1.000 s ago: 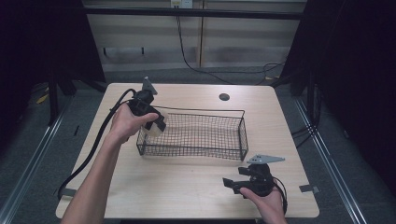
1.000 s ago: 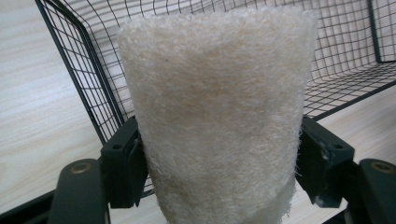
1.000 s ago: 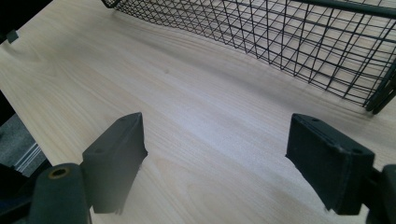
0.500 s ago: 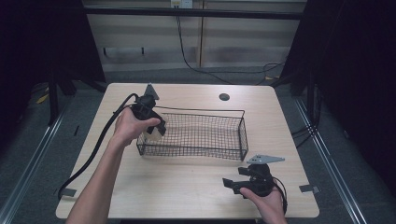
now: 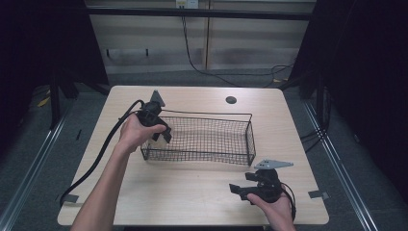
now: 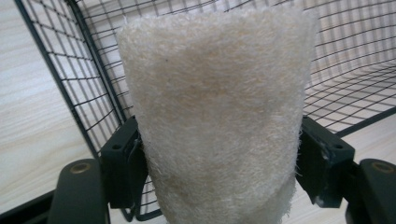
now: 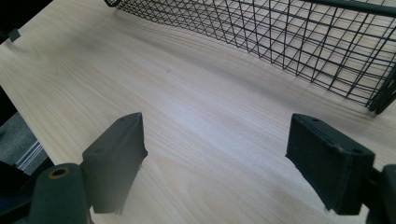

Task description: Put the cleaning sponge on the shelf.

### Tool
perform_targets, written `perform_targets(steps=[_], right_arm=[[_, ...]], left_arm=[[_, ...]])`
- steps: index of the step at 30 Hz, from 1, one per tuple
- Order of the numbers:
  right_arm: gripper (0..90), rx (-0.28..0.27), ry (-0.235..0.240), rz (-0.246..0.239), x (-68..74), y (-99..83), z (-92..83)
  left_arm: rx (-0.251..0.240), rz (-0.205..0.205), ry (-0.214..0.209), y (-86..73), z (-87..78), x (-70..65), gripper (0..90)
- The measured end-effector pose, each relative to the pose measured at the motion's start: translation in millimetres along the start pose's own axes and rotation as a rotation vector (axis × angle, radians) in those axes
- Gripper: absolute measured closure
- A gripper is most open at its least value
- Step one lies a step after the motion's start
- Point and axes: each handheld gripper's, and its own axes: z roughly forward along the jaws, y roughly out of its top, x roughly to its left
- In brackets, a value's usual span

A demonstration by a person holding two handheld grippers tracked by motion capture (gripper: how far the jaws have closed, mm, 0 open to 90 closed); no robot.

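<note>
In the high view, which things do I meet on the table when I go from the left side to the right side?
Cable of the left tongs → left tongs at the basket's left end → black wire basket → right tongs, low near the front edge → piece of tape at the right edge.

Both forearms bare, no sleeves. Left gripper (image 5: 161,132) and right gripper (image 5: 239,191) are black, each topped with a grey three-cornered plate, thick black cable trailing off the left. Jaws are blocky black pads (brass-coloured screw heads at the bases).
</note>
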Motion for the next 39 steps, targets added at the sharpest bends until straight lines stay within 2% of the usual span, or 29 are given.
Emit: perform_targets(steps=[7, 11, 15, 19, 20, 28, 33, 39], right_arm=[[19.1, 0.001, 0.001, 0.003, 0.4, 0.2, 0.7], [19.0, -0.002, 0.001, 0.007, 0.3, -0.1, -0.2], [19.0, -0.003, 0.001, 0.001, -0.5, -0.1, -0.1], [19.0, -0.001, 0.001, 0.005, 0.2, -0.1, -0.3], [18.9, -0.001, 0.002, 0.007, 0.2, -0.2, -0.3], [18.8, -0.002, 0.0, 0.006, -0.3, -0.2, 0.1], [18.8, 0.002, 0.001, 0.004, 0.4, -0.1, 0.2], [18.6, 0.001, 0.001, 0.007, 0.1, 0.0, 0.3]], left_arm=[[0.012, 0.007, 0.002, -0.1, 5.1, 1.3, 28.3], [0.014, -0.009, 0.021, 0.6, 9.4, 0.6, 28.3], [0.017, -0.008, 0.016, 0.9, 13.0, -0.6, 28.3], [0.02, -0.025, 0.059, 2.2, 15.6, 0.2, 28.2], [0.038, -0.023, 0.055, 2.2, 17.8, 0.6, 28.2], [0.046, -0.057, 0.081, 3.6, 20.6, 1.8, 28.2], [0.052, -0.059, 0.084, 4.1, 23.9, 2.5, 28.1], [0.06, -0.093, 0.053, 2.8, 31.0, 8.5, 28.1]])
